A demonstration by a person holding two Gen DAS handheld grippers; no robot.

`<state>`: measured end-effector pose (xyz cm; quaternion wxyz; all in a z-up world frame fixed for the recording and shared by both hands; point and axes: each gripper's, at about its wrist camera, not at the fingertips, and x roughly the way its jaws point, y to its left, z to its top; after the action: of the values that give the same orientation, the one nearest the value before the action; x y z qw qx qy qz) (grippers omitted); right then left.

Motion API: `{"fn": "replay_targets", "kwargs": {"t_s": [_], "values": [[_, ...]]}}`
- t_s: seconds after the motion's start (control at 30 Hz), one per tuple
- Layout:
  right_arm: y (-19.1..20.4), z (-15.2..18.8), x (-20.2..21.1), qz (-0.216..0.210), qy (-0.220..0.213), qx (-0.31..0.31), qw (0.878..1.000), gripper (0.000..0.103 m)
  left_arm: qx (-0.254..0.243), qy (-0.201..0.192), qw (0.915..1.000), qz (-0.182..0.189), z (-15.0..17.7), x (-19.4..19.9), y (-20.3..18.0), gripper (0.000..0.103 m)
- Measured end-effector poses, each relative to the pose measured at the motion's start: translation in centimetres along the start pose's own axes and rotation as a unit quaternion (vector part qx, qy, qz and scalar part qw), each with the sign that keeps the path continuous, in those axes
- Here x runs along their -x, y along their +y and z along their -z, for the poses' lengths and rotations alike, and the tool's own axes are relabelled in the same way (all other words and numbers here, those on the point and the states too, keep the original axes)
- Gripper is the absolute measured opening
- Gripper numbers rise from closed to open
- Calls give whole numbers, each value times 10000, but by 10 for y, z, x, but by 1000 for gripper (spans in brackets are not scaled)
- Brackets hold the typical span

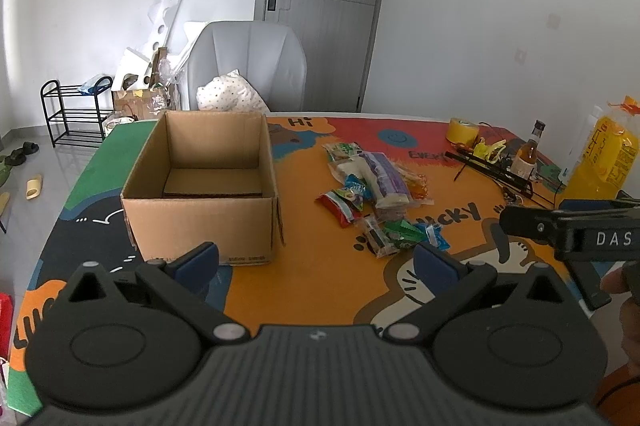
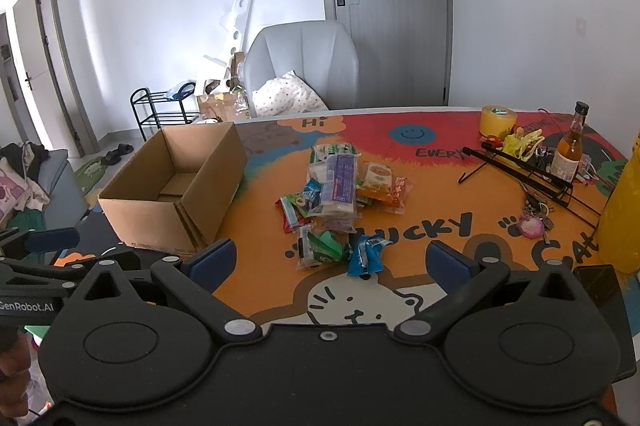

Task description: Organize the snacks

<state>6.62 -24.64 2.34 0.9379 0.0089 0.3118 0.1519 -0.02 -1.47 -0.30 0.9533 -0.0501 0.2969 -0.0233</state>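
An open cardboard box (image 1: 200, 201) stands empty on the colourful table mat, also in the right wrist view (image 2: 176, 185). A heap of several snack packets (image 1: 376, 193) lies to its right, also in the right wrist view (image 2: 340, 197). My left gripper (image 1: 316, 262) is open and empty, hovering near the box's front right corner. My right gripper (image 2: 332, 262) is open and empty, just before a blue packet (image 2: 366, 256) and a green packet (image 2: 326, 246). The right gripper also shows from the side in the left wrist view (image 1: 520, 222).
A yellow tape roll (image 2: 498, 121), a glass bottle (image 2: 570, 149), a black wire rack (image 2: 520, 171), keys (image 2: 534, 222) and a big yellow bag (image 1: 604, 157) crowd the table's right side. A grey chair (image 1: 248, 65) with a pillow stands behind the table.
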Motion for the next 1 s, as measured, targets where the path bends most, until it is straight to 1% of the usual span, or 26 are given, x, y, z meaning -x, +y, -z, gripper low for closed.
{"fn": "replay_targets", "kwargs": {"t_s": [0.47,0.73,0.83,1.0], "values": [[1,1,-2,0,5,24,10000,103,7,-16,10000,5,0,0,2,103],[-4,3,-13,43,139,43,9999,103,12,-10,10000,80,0,-3,1,103],[-7,3,-16,-13,164,17,9999,103,-53,-61,10000,11,0,-4,1,103],[-15,3,-22,-113,137,10,9998,103,-29,-118,9998,146,-4,-7,0,103]]}}
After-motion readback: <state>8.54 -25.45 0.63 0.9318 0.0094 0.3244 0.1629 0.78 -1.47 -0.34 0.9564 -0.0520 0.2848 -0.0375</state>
